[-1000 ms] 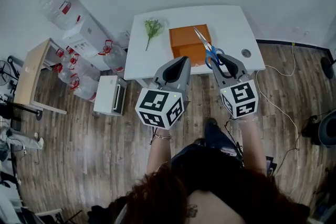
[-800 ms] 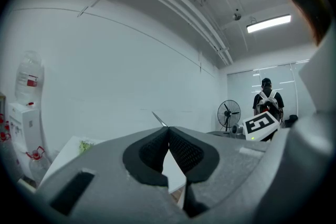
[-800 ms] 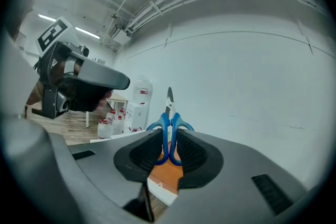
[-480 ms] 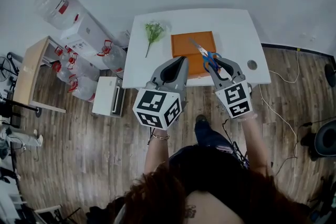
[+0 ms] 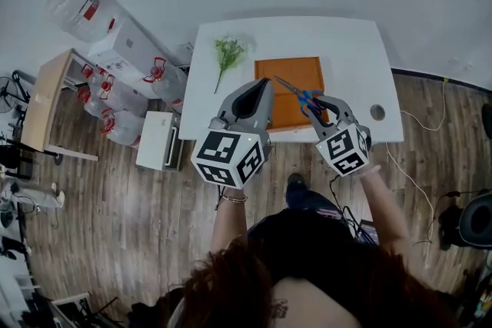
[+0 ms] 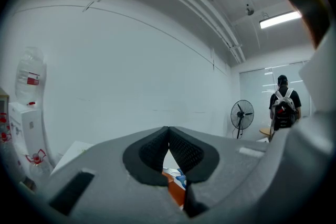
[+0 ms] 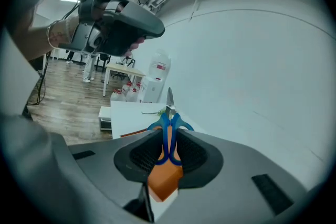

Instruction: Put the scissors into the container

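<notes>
Blue-handled scissors hang over the orange container on the white table, blades pointing left and away. My right gripper is shut on the scissors' handles; in the right gripper view the scissors stand between the jaws of my right gripper with the container below. My left gripper is held up beside it at the table's front edge, jaws shut with nothing between them. In the left gripper view, my left gripper shows the scissors' blue handle past its tips.
A green plant sprig lies on the table left of the container. A round cable hole sits near the table's right front corner. Water jugs, a white dispenser and a small wooden table stand on the floor at left.
My right gripper has carried the scissors left and lower, over the container, blades now tipped further left. The left gripper has barely moved.
</notes>
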A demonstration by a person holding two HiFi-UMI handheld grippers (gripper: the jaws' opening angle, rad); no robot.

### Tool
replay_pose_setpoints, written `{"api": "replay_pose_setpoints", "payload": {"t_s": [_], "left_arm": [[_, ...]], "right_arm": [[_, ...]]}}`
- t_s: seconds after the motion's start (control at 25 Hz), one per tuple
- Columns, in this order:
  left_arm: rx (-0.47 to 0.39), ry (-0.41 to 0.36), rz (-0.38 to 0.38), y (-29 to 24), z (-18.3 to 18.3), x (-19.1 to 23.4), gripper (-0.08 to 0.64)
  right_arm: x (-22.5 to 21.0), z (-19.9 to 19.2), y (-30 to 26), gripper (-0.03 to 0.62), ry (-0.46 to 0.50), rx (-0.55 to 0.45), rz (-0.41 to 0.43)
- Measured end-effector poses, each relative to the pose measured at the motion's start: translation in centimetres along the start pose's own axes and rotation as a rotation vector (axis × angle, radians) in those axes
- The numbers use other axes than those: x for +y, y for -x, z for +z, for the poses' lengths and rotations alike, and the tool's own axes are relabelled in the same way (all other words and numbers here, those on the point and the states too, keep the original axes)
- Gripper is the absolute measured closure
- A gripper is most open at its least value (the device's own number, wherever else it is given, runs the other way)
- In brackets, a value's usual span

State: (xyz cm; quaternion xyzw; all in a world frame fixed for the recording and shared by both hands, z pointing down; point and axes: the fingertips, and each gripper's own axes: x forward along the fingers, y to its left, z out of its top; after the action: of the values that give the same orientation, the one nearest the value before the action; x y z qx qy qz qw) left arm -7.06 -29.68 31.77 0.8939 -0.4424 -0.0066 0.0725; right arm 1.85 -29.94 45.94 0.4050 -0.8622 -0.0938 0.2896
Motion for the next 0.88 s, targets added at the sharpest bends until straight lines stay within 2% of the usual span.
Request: {"api": "replay_pose_setpoints", "payload": {"t_s": [0.36, 0.76, 0.88], "left_arm": [[0.011, 0.013, 0.047, -2.8, -0.1, 2.7, 0.543], [0.04, 0.015, 0.073, -4.5, -0.5, 4.2, 0.544], [0.05, 0.013, 0.077, -5.0, -0.8, 4.5, 0.545]], "right_arm": [[0.0, -3.8, -4.2, 0.512, 0.137, 0.083, 0.13], [2.1, -8.0, -7.7, 0.512, 0.266, 0.192, 0.277], [2.9, -9.6, -8.8, 0.512, 0.33, 0.235, 0.322]]}}
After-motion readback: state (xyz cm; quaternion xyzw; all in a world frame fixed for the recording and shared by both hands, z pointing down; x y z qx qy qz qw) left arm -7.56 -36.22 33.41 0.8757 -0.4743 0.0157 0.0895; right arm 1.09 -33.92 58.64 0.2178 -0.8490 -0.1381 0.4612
